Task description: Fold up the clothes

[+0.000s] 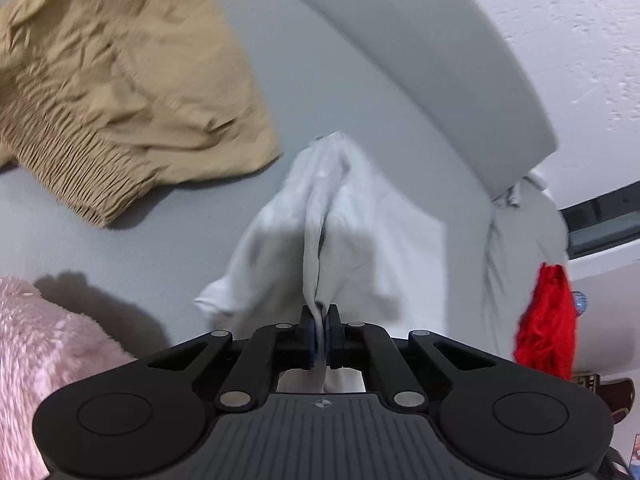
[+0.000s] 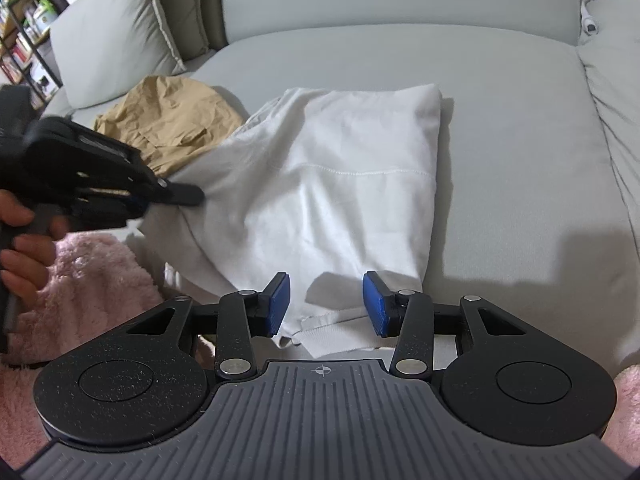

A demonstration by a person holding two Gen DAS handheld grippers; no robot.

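On the grey sofa (image 2: 500,128), the left tool (image 1: 320,330) is clenched on a fold of the white garment (image 2: 340,184); the right tool (image 2: 325,304) stands released above its hem.

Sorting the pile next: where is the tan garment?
In the right wrist view the tan garment lies crumpled at upper left on the sofa, behind the white garment.

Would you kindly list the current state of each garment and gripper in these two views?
left gripper: shut on a pinched fold of the white garment.
right gripper: open, jaws apart over the white hem.
white garment: partly folded on the sofa, its left edge lifted.
tan shorts: crumpled, unfolded.
pink fleece: bunched beside the white garment.
red cloth: hanging, bunched.
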